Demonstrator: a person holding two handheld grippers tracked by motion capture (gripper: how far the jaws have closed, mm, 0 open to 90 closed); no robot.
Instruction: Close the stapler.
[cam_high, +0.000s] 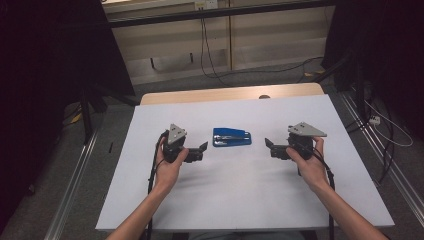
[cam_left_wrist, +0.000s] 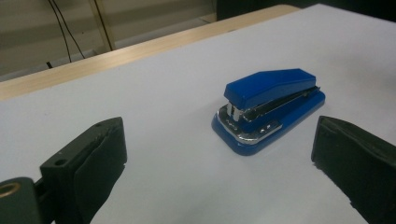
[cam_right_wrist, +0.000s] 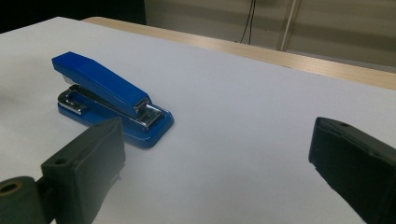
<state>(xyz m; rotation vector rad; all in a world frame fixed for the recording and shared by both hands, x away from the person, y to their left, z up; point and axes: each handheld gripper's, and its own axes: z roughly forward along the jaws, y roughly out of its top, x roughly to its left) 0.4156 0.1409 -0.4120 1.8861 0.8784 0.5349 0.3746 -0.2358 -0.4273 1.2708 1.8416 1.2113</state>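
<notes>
While untouched, stapler (cam_high: 231, 137) between tongs

Left claw (cam_left_wrist: 219, 154) and right claw (cam_right_wrist: 215, 158): jaw bases cut off by bottom edge.

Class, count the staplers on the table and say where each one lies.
1. The blue stapler lies on the white table, near its middle, between the left tool and the right tool, touched by neither. Nothing seems hidden.
</notes>
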